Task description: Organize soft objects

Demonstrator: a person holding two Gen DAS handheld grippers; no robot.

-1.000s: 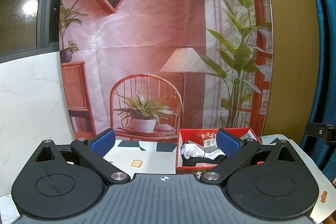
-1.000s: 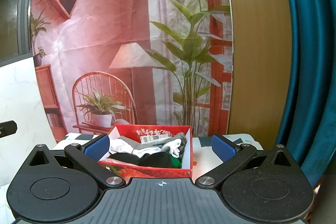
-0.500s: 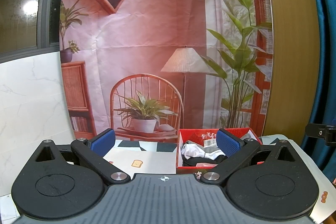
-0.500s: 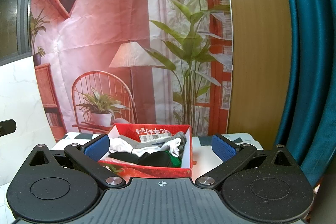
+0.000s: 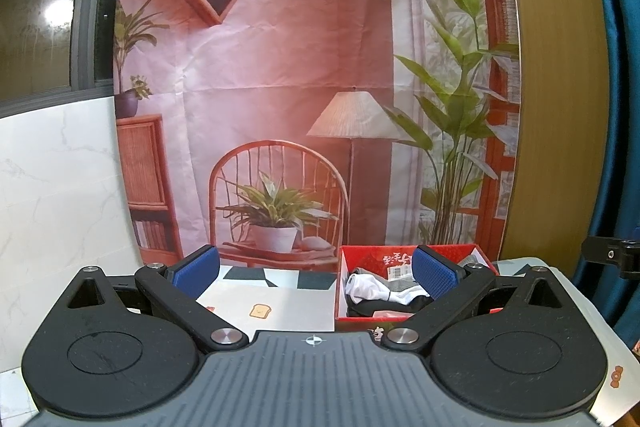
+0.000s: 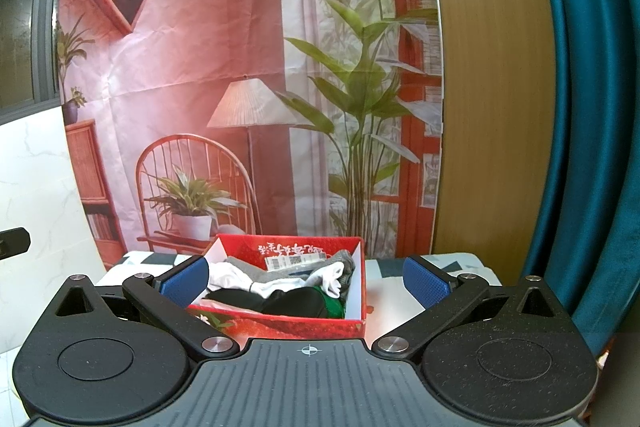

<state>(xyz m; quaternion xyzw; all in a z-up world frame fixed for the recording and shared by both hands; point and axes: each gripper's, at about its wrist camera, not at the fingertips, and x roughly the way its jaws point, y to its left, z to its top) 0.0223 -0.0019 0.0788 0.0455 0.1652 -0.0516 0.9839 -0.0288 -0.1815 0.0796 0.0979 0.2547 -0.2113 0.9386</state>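
A red cardboard box [image 6: 280,325] stands on the table and holds several socks: white ones [image 6: 236,273], a grey one [image 6: 340,261], a black one [image 6: 280,301] and a bit of green. The box also shows in the left wrist view [image 5: 360,257] at the right, with white socks [image 5: 372,287] inside. My left gripper [image 5: 316,273] is open and empty, left of the box. My right gripper [image 6: 306,279] is open and empty, held in front of the box.
The table has a white cloth [image 5: 280,301] with dark patches and small toast prints. A printed backdrop [image 6: 240,87] hangs behind the table. A teal curtain [image 6: 592,107] and a wooden panel [image 6: 488,87] stand at the right. A white marble wall [image 5: 52,207] is at the left.
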